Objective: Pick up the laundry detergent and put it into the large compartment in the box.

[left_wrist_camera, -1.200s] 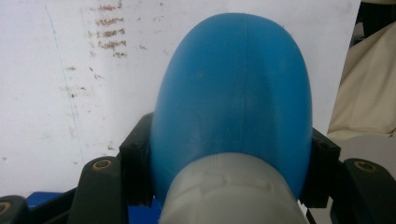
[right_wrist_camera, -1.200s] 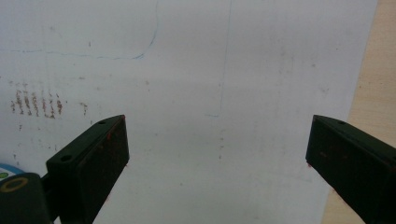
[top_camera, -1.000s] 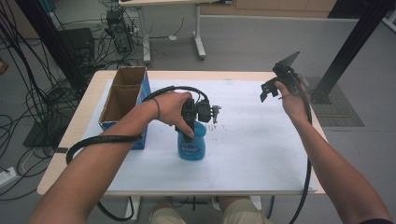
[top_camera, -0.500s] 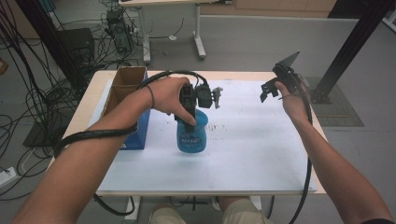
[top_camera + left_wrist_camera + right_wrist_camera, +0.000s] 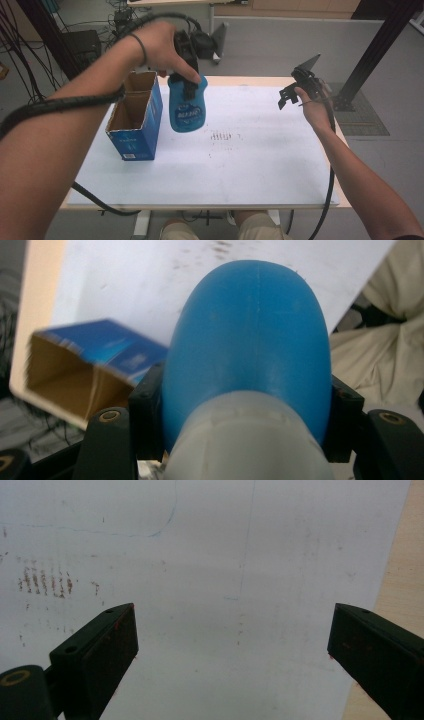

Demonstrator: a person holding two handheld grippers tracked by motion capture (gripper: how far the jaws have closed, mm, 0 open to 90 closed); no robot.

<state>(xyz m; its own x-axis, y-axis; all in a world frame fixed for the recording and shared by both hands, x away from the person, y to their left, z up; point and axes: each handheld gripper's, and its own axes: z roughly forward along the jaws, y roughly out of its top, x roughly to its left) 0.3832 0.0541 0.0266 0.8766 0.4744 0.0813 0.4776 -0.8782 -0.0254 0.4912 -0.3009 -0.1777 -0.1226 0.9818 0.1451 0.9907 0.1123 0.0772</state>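
A blue plastic bottle (image 5: pixel 187 107) with a pale cap hangs in the air above the white table sheet, just right of an open blue carton (image 5: pixel 135 120). My left gripper (image 5: pixel 187 85) is shut on the bottle's upper part, with a hand over it. In the left gripper view the bottle (image 5: pixel 250 345) bulges out between the two black jaws, and the carton (image 5: pixel 85 365) lies below at the left. My right gripper (image 5: pixel 290 92) is held above the table's right side, open. Nothing is between its fingers (image 5: pixel 105 645) in the right gripper view.
The white sheet (image 5: pixel 240 160) covers most of the wooden table and bears a patch of brown marks (image 5: pixel 222 136) near the middle. A black post (image 5: pixel 372 55) stands off the table's right corner. Cables and dark equipment lie on the floor at the left.
My left gripper has lifted the blue bottle off the table sheet and carried it up and toward the carton. The right gripper has stayed where it was.
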